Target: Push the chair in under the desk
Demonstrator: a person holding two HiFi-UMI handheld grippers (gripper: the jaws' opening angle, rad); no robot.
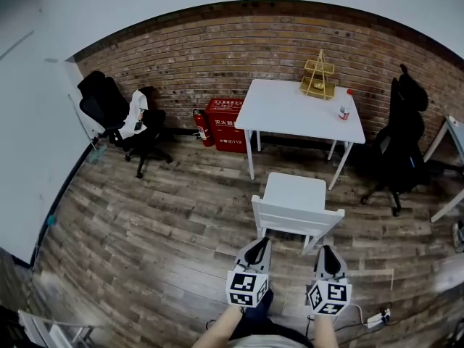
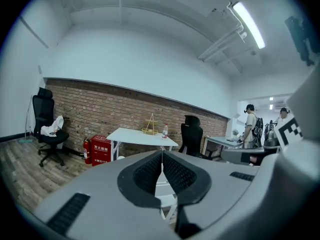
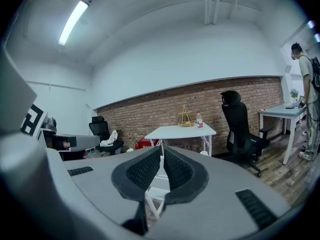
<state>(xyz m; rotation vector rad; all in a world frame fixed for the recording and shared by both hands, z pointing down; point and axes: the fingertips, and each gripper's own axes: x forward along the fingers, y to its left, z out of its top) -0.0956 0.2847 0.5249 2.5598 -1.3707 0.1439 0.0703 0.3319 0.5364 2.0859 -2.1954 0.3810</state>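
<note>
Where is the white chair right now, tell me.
In the head view the white chair stands right of centre on the wood floor, pulled out from the white desk beyond it, backrest nearest the camera.

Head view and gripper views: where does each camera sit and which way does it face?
Head view: on the person's head, looking steeply down at the white chair before the white desk; left gripper, right gripper and forearms show.
Left gripper view: on the left gripper, facing the brick wall; its shut fingers show.
Right gripper view: on the right gripper, facing likewise; shut fingers show.
Shared: all three see the desk.
</note>
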